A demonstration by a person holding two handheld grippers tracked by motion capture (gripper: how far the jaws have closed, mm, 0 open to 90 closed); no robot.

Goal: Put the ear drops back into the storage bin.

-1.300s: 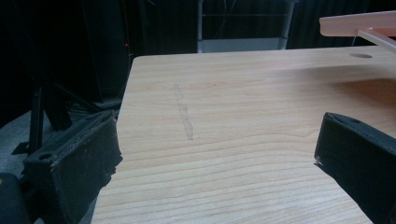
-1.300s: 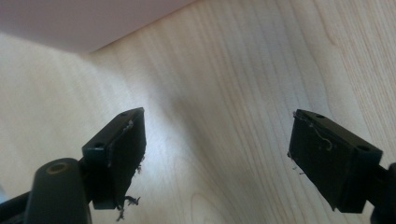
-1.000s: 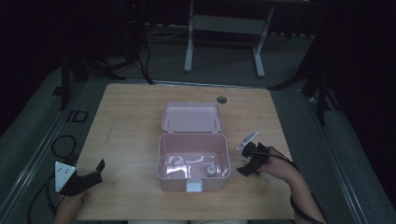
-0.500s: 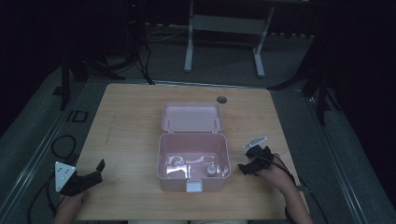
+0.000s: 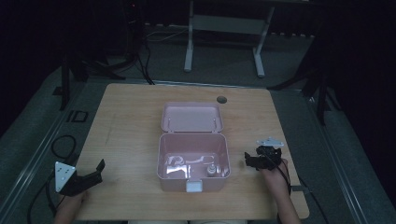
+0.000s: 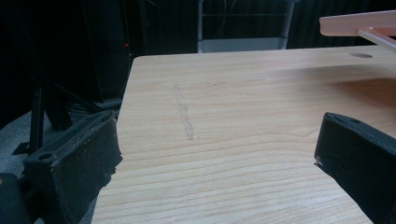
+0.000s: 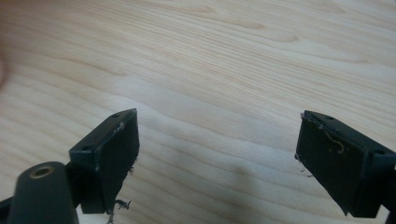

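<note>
At the table's near edge, a person's two grippers rest with their jaws spread and nothing between them: the left gripper [image 5: 95, 171] sits at the near left corner of the wooden table [image 5: 130, 116], the right gripper [image 5: 250, 161] just beside the box's right wall, its own view looking down on bare wood between its parted jaws [image 7: 217, 154]. Between them stands the pink box [image 5: 194, 161], open, its lid [image 5: 191, 116] thrown back and lying toward the far side, a pale latch [image 5: 194, 186] on the near wall. Inside, a small bottle-like item [image 5: 211, 170] stands near the front right corner beside pale curved pieces [image 5: 184, 161] — too small and dim to identify. The box looks like thin moulded plastic: light, stiff, smooth enough to slip, and likely to slide on the wood if pushed from one side only. A wall rim or the lid's free edge seems the soundest hold — the lid would swing on its hinge, so the base may need steadying. The items inside appear light, and a narrow pinch would suit them. Beyond the box, a round hole [image 5: 221, 99] marks the table's far edge, with a metal stand [image 5: 224, 28] on the dark floor behind.
</note>
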